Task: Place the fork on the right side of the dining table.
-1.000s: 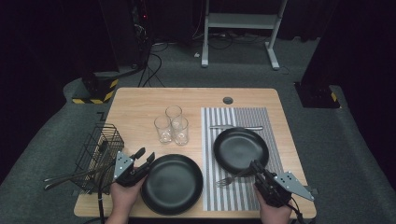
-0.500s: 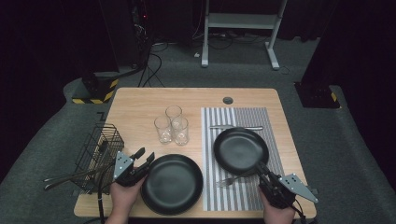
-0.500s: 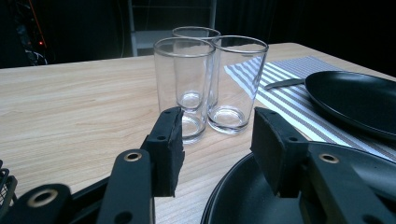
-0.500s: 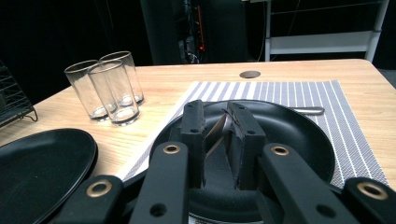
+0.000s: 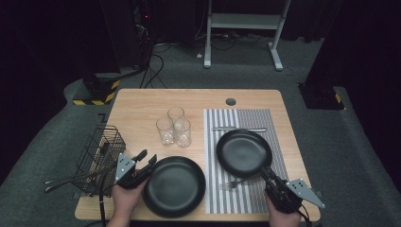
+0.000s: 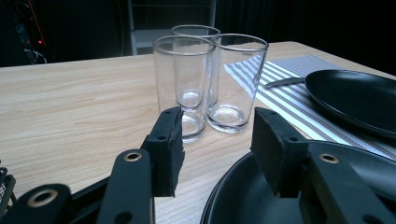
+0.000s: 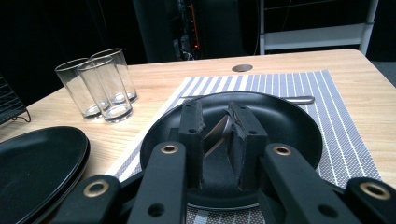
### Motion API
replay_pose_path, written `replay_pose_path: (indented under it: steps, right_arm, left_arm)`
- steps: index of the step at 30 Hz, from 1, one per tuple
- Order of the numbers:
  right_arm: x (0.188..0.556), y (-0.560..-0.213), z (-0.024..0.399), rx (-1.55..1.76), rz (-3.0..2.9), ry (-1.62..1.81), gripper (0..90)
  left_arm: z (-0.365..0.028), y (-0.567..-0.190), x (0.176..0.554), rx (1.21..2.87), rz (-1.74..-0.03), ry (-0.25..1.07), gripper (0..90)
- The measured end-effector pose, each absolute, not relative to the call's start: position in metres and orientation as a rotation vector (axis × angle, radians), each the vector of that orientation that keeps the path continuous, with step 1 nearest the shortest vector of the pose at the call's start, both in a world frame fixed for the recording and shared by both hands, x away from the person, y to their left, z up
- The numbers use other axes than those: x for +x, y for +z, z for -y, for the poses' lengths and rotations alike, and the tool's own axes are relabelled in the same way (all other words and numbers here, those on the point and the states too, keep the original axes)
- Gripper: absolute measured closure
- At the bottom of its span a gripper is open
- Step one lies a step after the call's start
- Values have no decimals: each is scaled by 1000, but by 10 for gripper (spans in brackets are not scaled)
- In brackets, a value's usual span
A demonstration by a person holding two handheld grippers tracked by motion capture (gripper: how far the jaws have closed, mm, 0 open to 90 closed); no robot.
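Note:
A black plate [image 5: 243, 152] sits on the striped placemat [image 5: 236, 118], with a knife [image 5: 239, 128] behind it and a fork [image 5: 234, 183] in front. My right gripper [image 5: 263, 171] is at that plate's near right rim. Its jaws stand narrowly open [image 7: 218, 123], and a thin silvery strip, apparently the fork's handle end, lies loose and slanted between them. Another black plate [image 5: 177, 189] lies at the table's front. My left gripper [image 5: 147, 157] is open at its left rim [image 6: 217, 135], one jaw over the wood and one over the plate [image 6: 233, 196].
Three empty glasses [image 5: 174, 126] stand together mid-table, straight ahead of the left jaws [image 6: 187, 74]. A black wire basket [image 5: 99, 156] with utensil handles poking out sits at the left edge. A round grommet [image 5: 231, 101] marks the far side.
The right gripper has drawn back slightly toward the near table edge, while the fork stays on the mat. The left gripper has not moved.

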State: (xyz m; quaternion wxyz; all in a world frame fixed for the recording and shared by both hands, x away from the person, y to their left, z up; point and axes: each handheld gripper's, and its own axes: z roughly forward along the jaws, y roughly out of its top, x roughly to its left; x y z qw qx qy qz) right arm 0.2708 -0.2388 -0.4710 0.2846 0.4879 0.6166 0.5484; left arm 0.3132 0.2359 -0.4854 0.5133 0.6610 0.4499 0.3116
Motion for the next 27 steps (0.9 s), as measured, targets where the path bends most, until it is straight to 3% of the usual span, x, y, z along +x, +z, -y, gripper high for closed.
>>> replay_pose_path:
  steps: [27]
  right_arm:
    - [271,-487,252,1386,-1626,1464,744]
  left_arm:
    - [-238,-488,315,1592,-1094,742,533]
